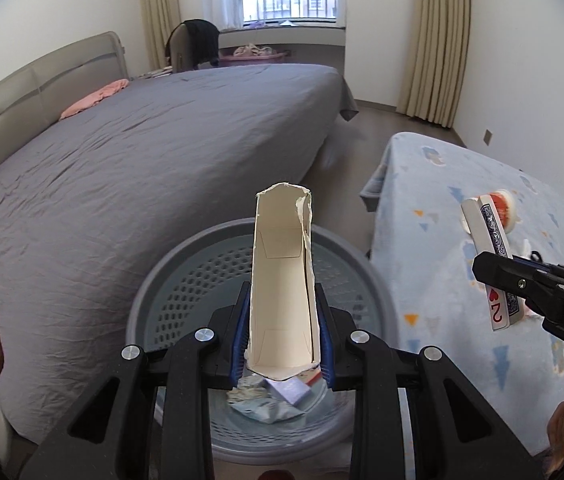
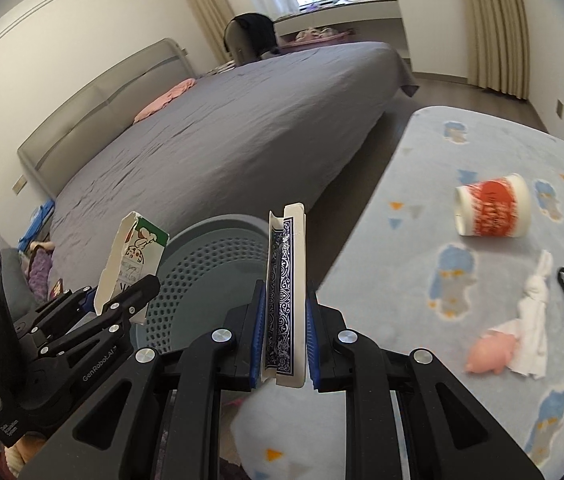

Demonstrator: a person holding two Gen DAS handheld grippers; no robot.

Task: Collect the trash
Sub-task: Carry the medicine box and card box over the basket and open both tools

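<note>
Both claws grip trash: the left gripper (image 1: pixel 284 344) is clamped on a torn carton (image 1: pixel 282 280), held upright over the bin (image 1: pixel 217 240) — likely so it falls in on release; the right gripper (image 2: pixel 284 344) pinches a card box (image 2: pixel 286 300) edge-on, beside the bin's rim and not yet over it; both point steeply down. Scraps already lie in the bin. Farther off, on the blanket (image 2: pixel 482 140), a cup (image 2: pixel 492 210), tissue (image 2: pixel 534 316) and pink toy (image 2: pixel 490 354) remain.
</note>
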